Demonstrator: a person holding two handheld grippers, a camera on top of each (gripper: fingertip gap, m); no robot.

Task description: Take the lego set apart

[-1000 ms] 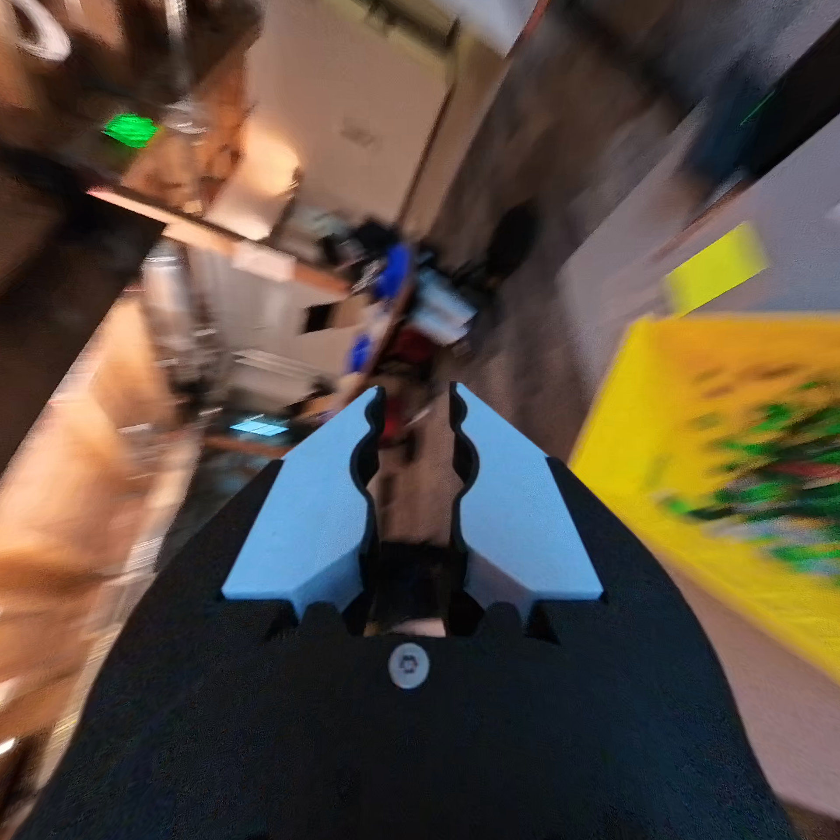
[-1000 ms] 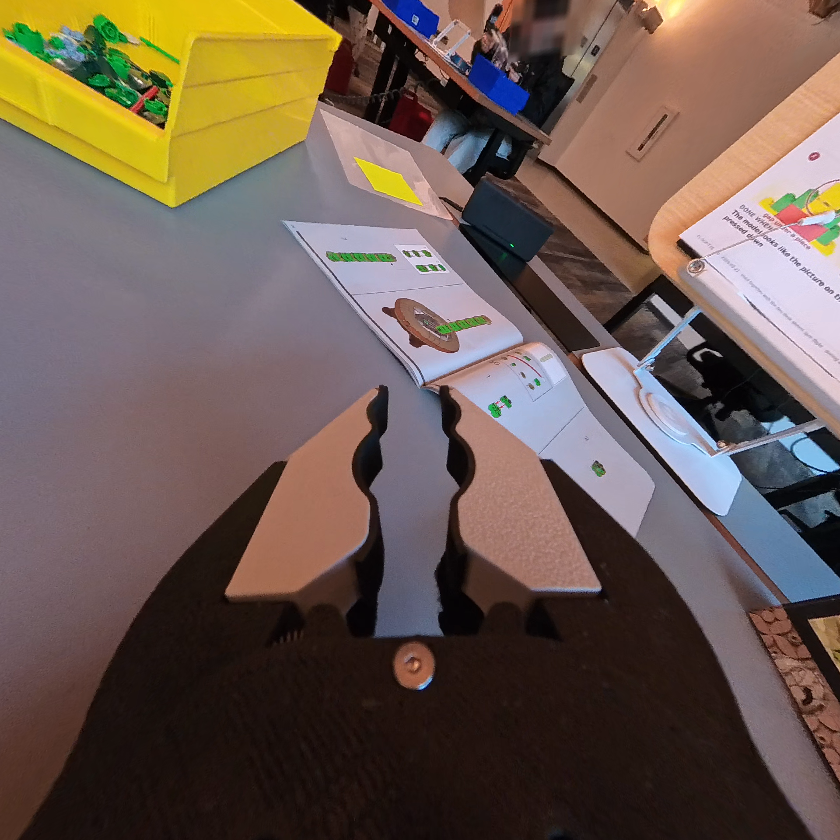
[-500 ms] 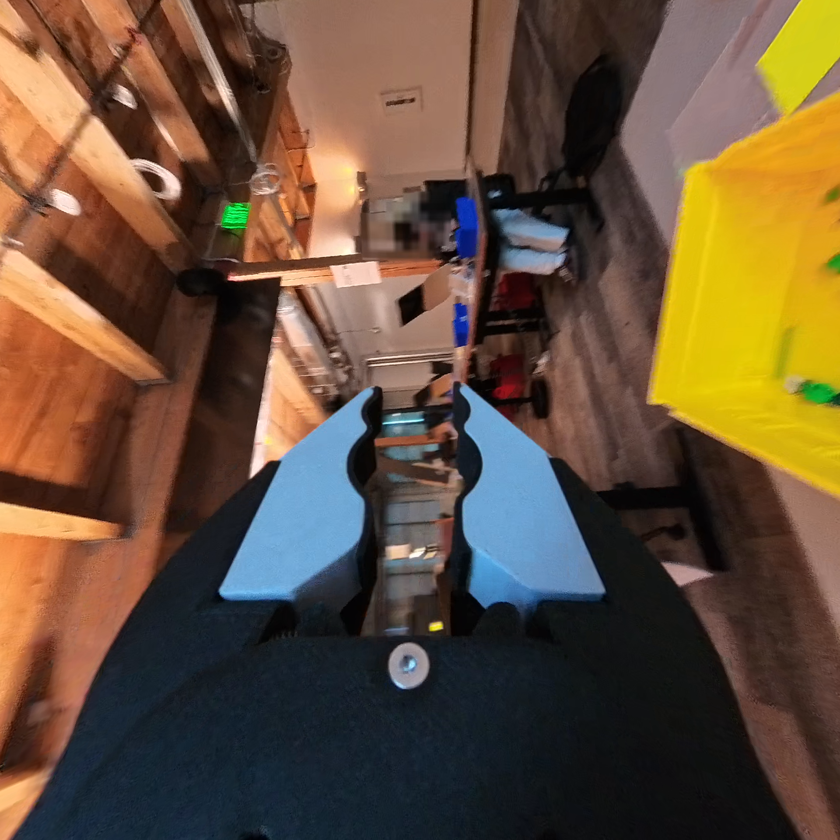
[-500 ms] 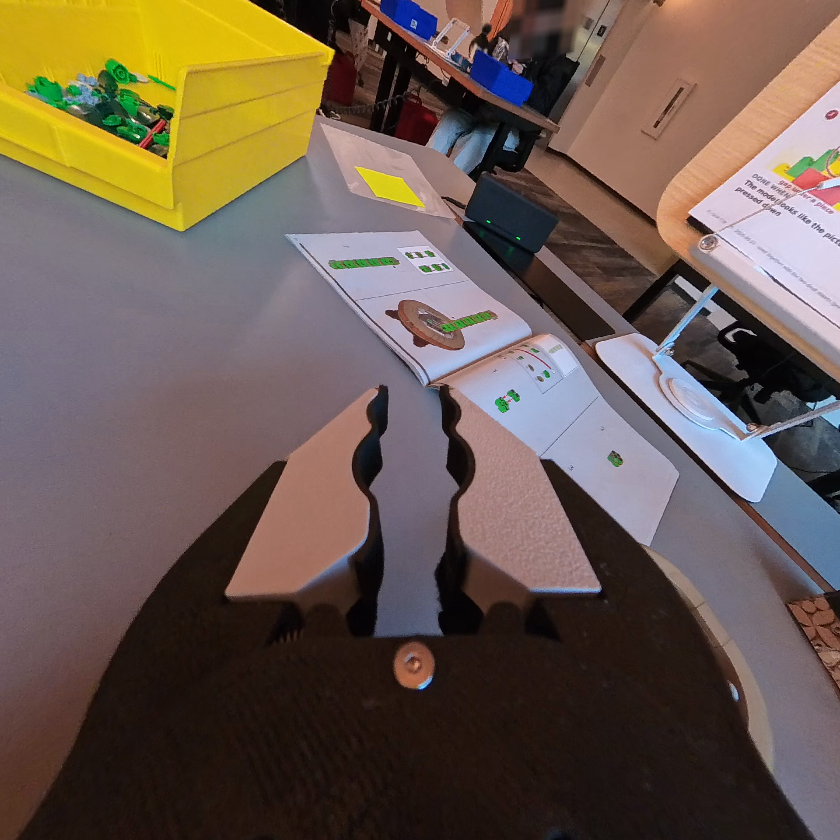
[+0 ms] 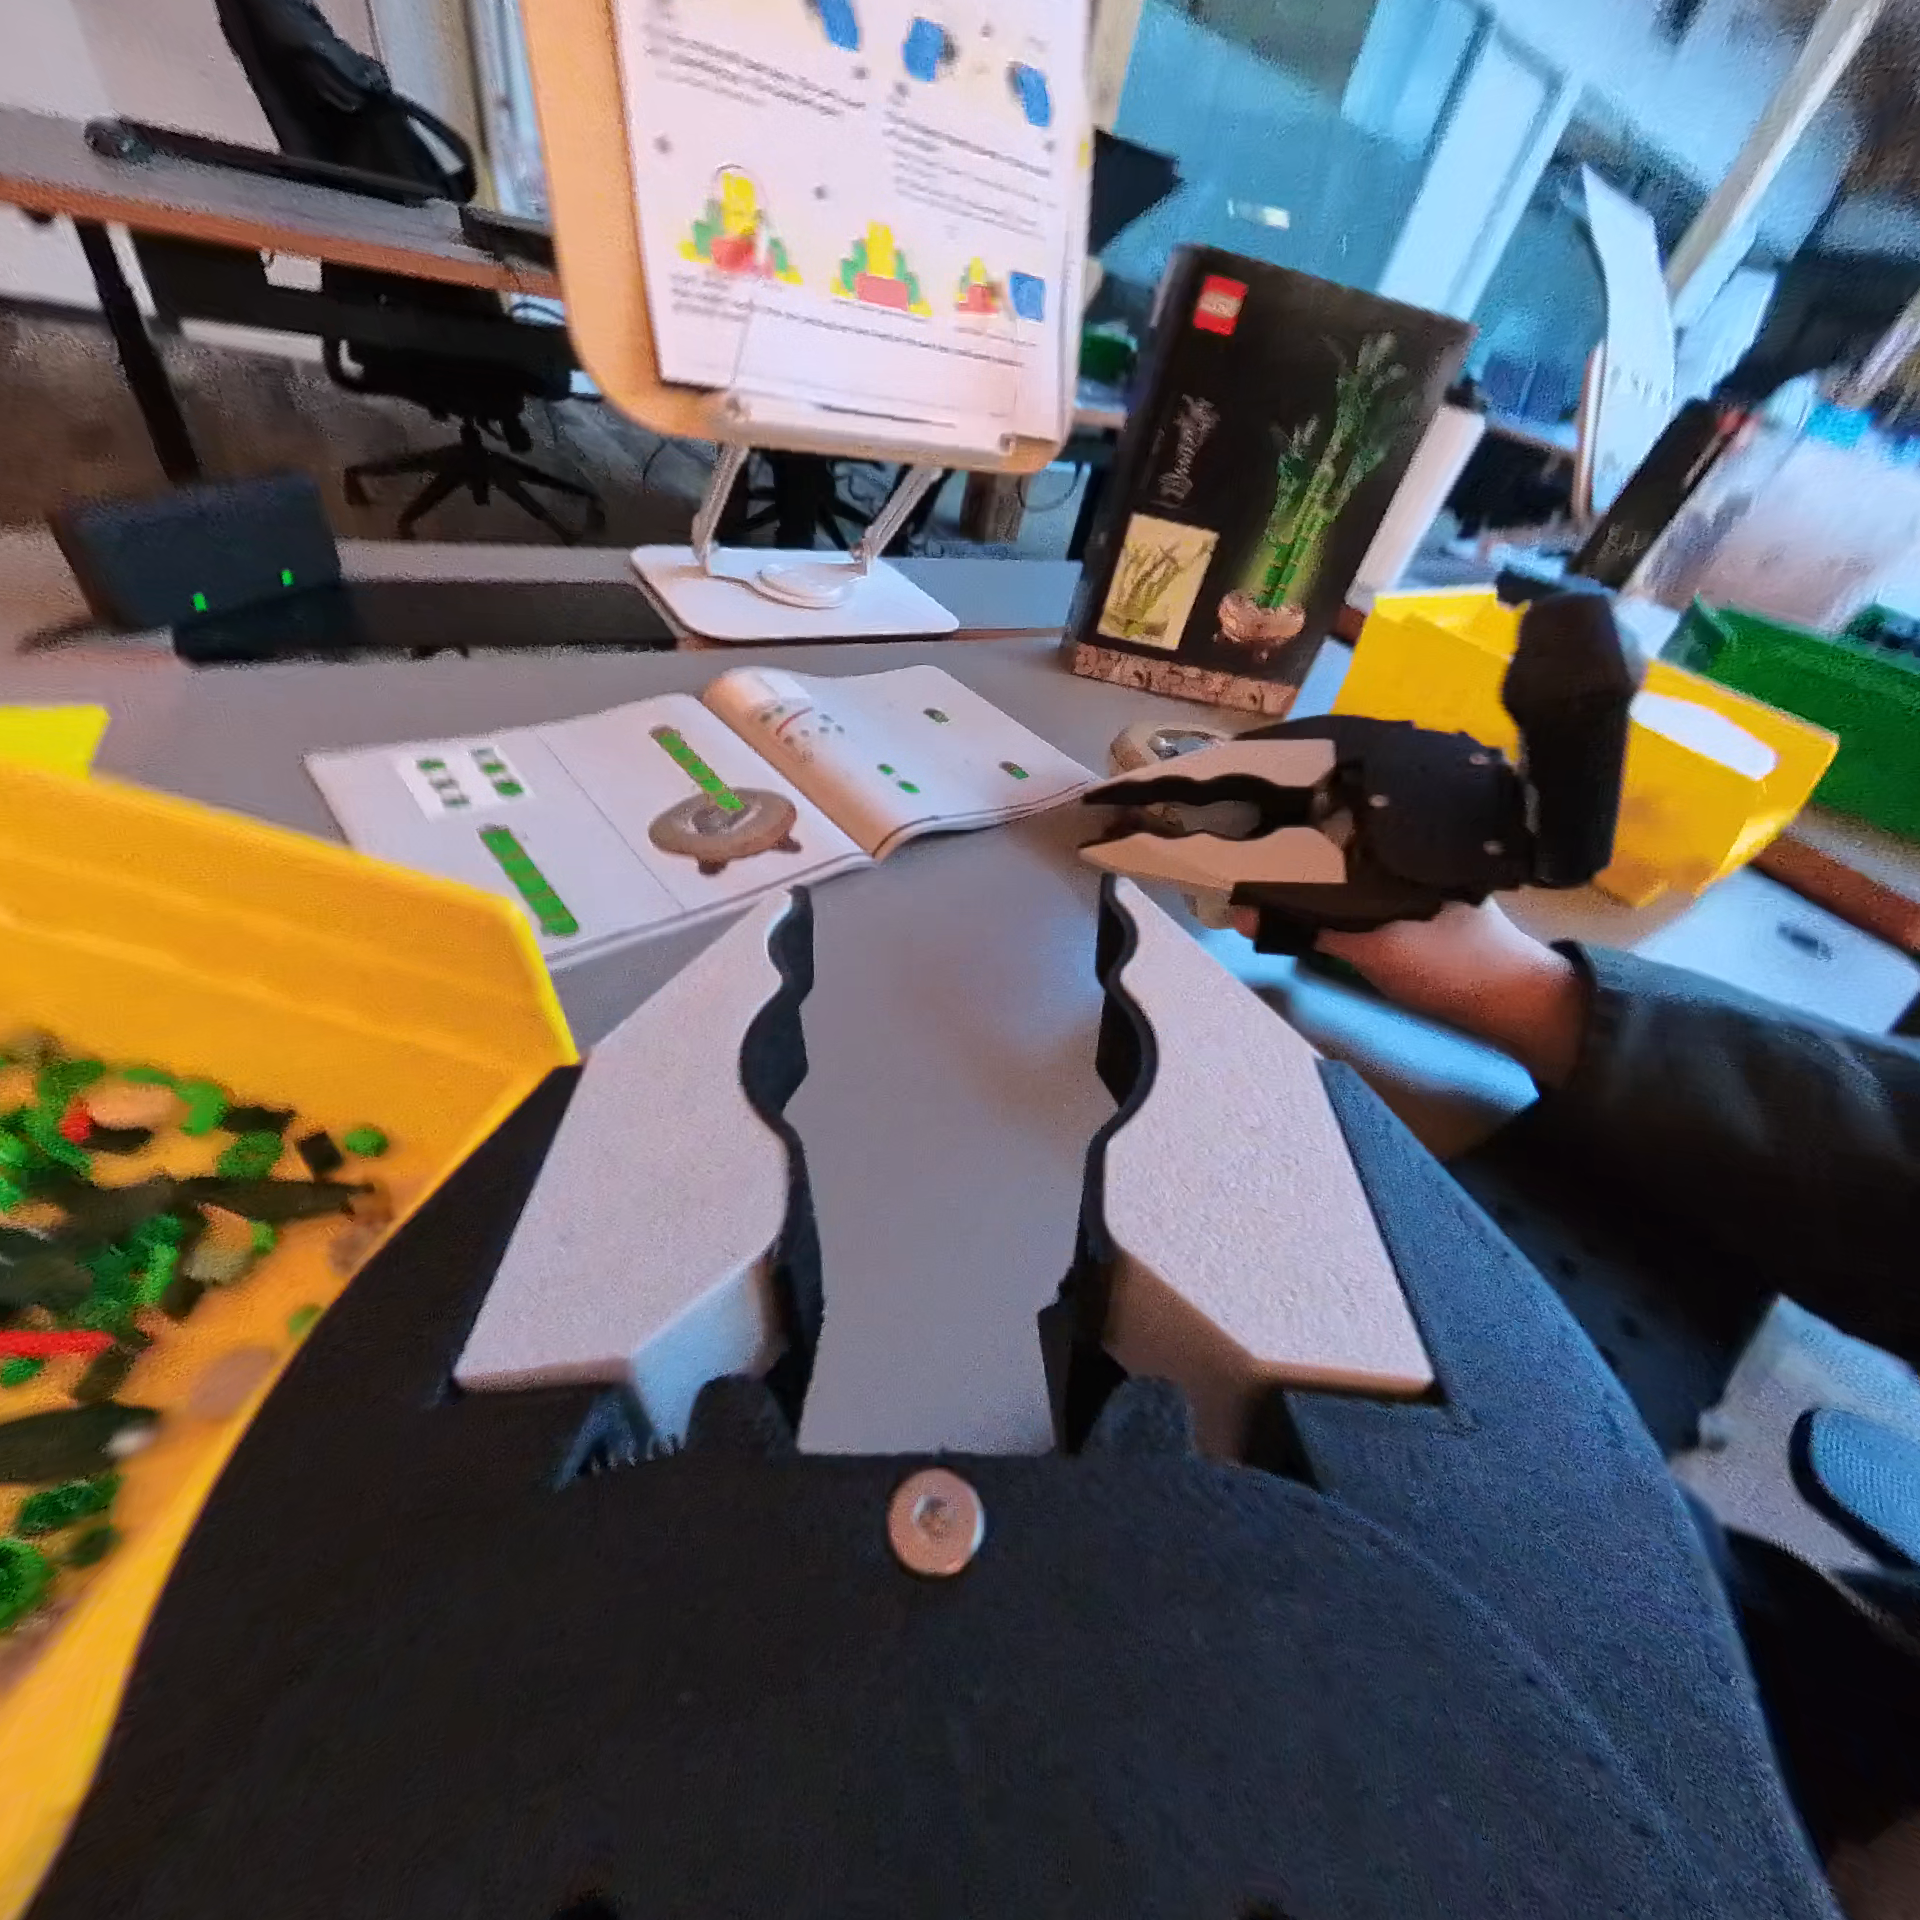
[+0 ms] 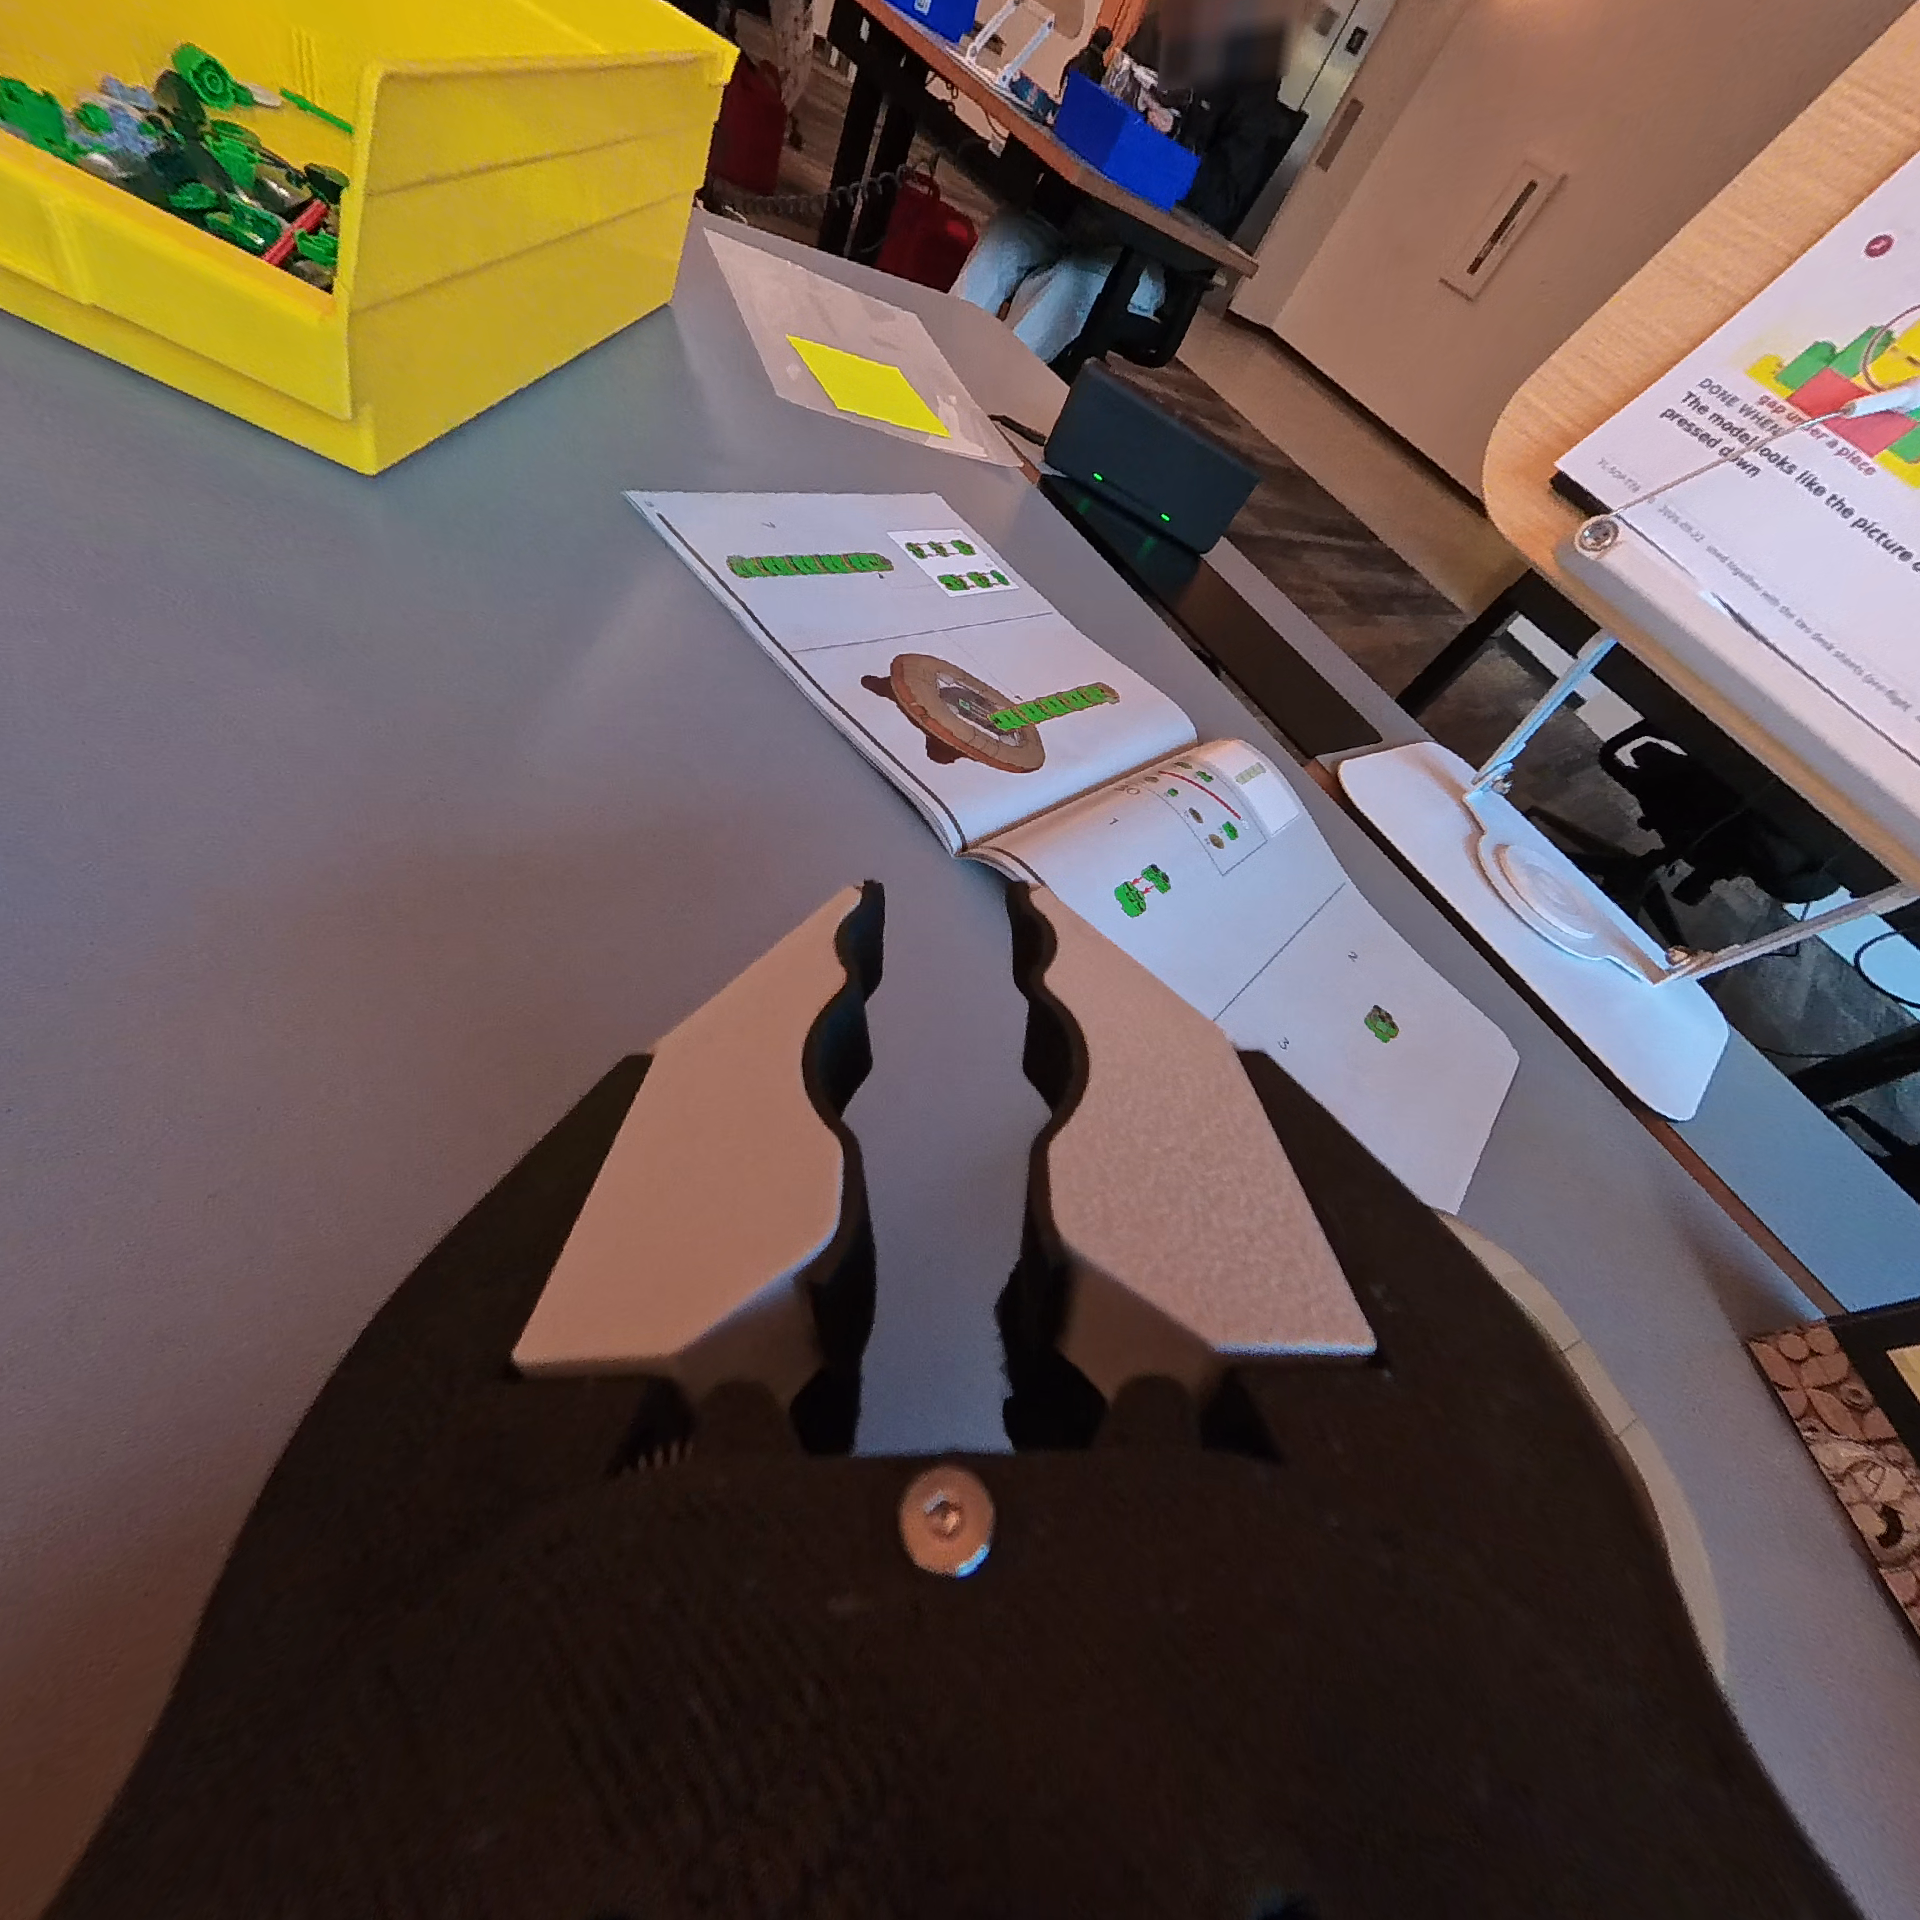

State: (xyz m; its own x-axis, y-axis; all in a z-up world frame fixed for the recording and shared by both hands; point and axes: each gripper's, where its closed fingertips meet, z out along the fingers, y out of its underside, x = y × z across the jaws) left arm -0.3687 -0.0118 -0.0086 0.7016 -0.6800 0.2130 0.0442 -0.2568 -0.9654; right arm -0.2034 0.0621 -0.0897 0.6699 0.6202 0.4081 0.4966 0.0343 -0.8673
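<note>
Apparently much was done: loose lego pieces (image 6: pixel 197 171) filled the yellow bin (image 6: pixel 520 281) at upper left, while left claw (image 5: pixel 951 904) and right claw (image 6: pixel 940 899) gaped empty over the table (image 6: pixel 312 779).

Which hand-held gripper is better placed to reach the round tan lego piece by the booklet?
Right: the right hand-held gripper hovers beside the round tan piece; the left hand-held gripper sits farther back by the yellow bin.
</note>
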